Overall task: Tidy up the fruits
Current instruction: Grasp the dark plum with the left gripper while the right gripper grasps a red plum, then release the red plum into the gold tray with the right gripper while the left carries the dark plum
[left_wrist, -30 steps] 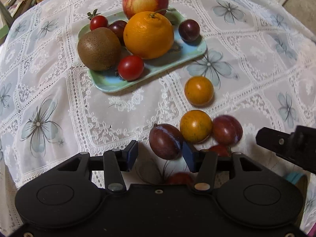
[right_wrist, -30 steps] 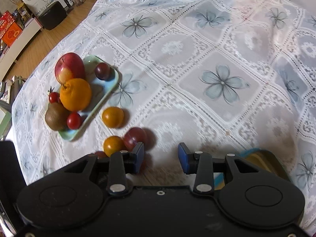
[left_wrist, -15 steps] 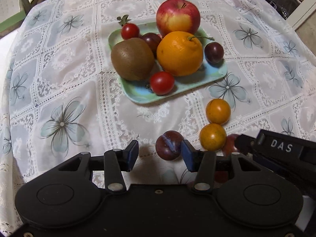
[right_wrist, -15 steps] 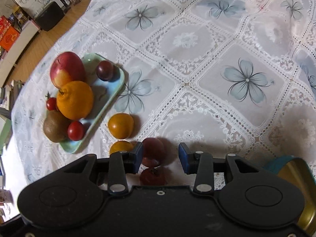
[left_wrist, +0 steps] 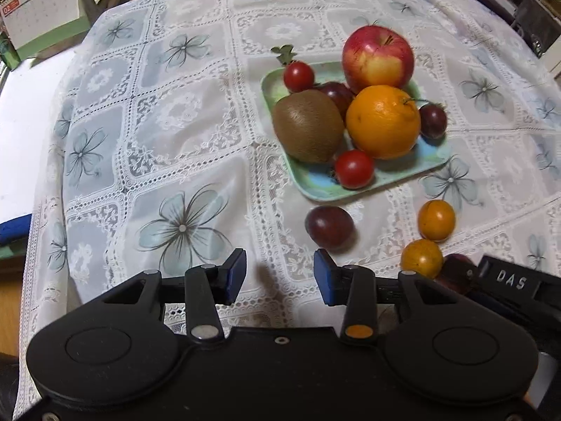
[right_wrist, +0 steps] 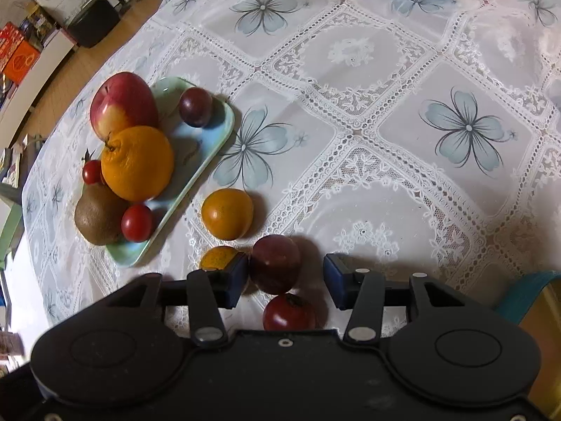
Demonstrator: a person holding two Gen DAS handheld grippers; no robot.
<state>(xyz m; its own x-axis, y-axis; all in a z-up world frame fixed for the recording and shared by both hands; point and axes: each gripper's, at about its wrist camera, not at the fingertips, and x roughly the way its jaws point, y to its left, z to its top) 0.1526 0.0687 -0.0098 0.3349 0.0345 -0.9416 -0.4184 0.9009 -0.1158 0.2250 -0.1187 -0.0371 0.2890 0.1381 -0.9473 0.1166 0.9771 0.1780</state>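
A pale green tray [left_wrist: 315, 189] holds an apple [left_wrist: 378, 55], an orange [left_wrist: 383, 122], a kiwi [left_wrist: 308, 125], two cherry tomatoes and two small plums. On the lace cloth in front of it lie a dark plum [left_wrist: 329, 226] and two yellow-orange fruits [left_wrist: 436, 220]. My left gripper [left_wrist: 278, 277] hangs to the left of that plum, its jaws closing with nothing between them. My right gripper [right_wrist: 285, 279] straddles another plum [right_wrist: 275, 263], its jaws opening. The left pad sits against this plum and the right pad stands apart. A red tomato [right_wrist: 289, 312] lies just behind the plum.
A teal and gold container [right_wrist: 536, 301] stands at the lower right of the right wrist view. A desk calendar [left_wrist: 38, 10] and books lie beyond the table's left edge. Flowered cloth stretches bare to the left and to the far right.
My left gripper drew back leftward off the dark plum that lay between its jaws, and those jaws narrowed. My right gripper sank over the other plum and its jaws widened.
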